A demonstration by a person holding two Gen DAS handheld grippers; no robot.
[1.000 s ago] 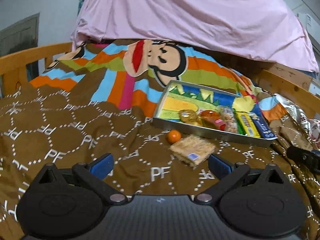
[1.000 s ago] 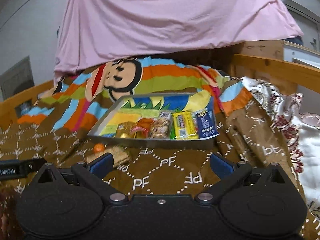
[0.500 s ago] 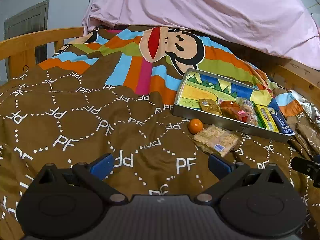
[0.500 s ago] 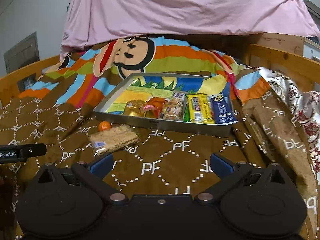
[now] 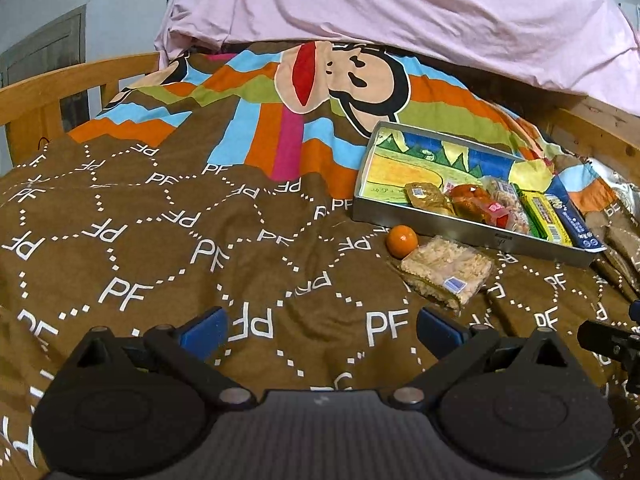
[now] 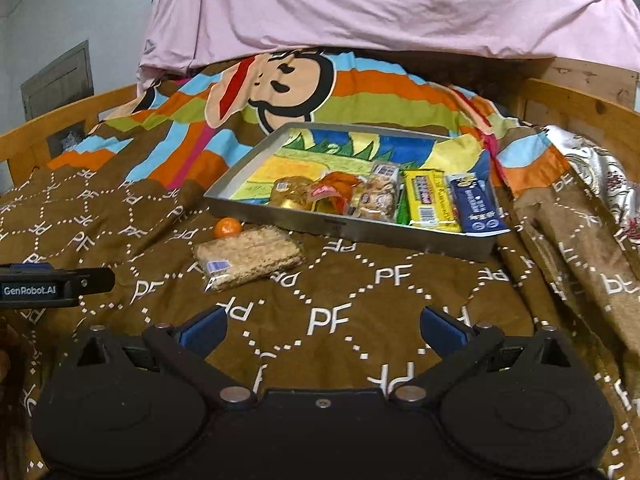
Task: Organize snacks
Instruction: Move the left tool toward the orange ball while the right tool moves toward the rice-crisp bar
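Snacks are split between a metal tray (image 6: 344, 227) and the brown "PF" bedspread (image 6: 340, 292) it sits on. Largest in the scene is the pink sheet (image 6: 360, 4) hanging over the far end of the bed, then the bedspread with its striped cartoon monkey panel, framed by wooden bed rails (image 5: 60, 92).

The tray lies right of centre, its near half lined with a row of packets: a golden-brown wrapped cake (image 6: 290, 191) at the left, an orange-red wrapped one (image 6: 334, 192), a clear bag of biscuits (image 6: 378, 196), a yellow bar (image 6: 426, 196) and a blue bar (image 6: 474, 202) at the right (the blue one overhangs the near rim).

Outside the tray, just in front of its near left corner, a clear pack of crumbly rice crackers (image 6: 250, 256) lies flat, touching a small tangerine (image 6: 227, 228) on its far side.

The left gripper (image 5: 322, 326) and right gripper (image 6: 322, 326) both hover near, over bare bedspread, fingers spread wide and holding nothing.
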